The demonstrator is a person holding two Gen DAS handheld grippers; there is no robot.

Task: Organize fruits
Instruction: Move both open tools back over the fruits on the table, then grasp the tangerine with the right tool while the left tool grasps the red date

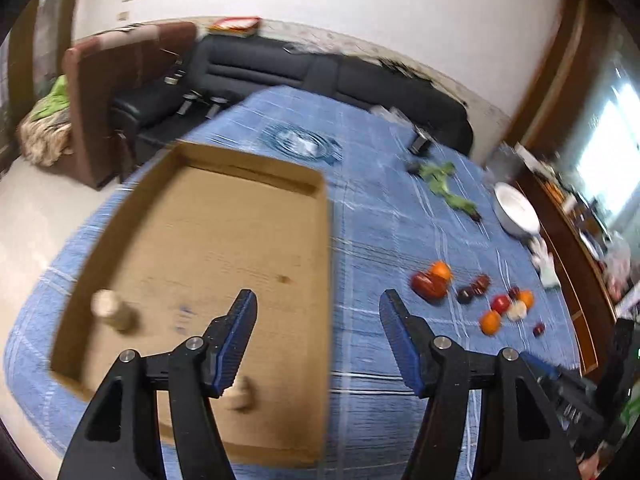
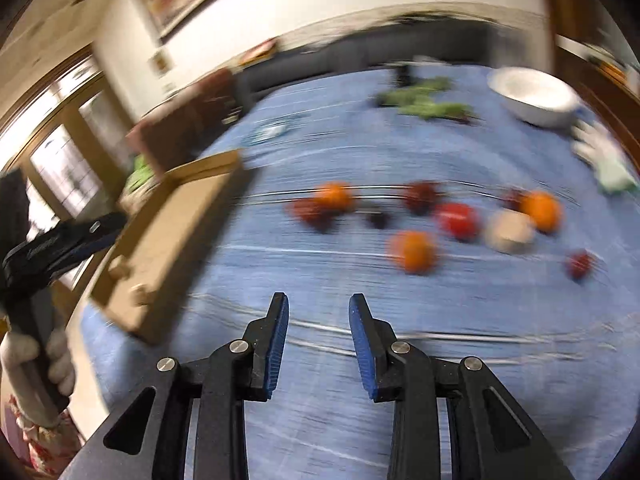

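The left gripper [image 1: 318,300] is hovering wide apart and empty over the near right edge of a shallow cardboard box [image 1: 224,248] lying on the blue-checked tabletop [image 1: 372,208]. Two pale, blurred items are sitting in the box: one [image 1: 110,310] near its left wall, another [image 1: 242,394] partly hidden behind the gripper's left finger; what they are is too blurred to tell.

The fruits are lying loose on the cloth well to the right of the box: a dark red fruit [image 1: 429,286] touching an orange [image 1: 440,270], then small dark ones [image 1: 472,290], a red one [image 1: 500,303], a pale round thing [image 1: 517,310] and two more oranges [image 1: 490,322].

The right gripper [image 2: 319,300] is hanging empty above bare cloth, its jaws narrowly parted, with the nearest orange [image 2: 414,250] ahead and slightly right. Taking that orange looks like the sensible next move. The jaws probably need spreading wider first, then closing around its middle so it cannot roll.

Leafy greens [image 2: 424,100], a white bowl [image 2: 534,96] and a white glove [image 2: 600,156] are lying farther back, clear of the path to the box. The closely packed neighbours are the likelier nuisance.
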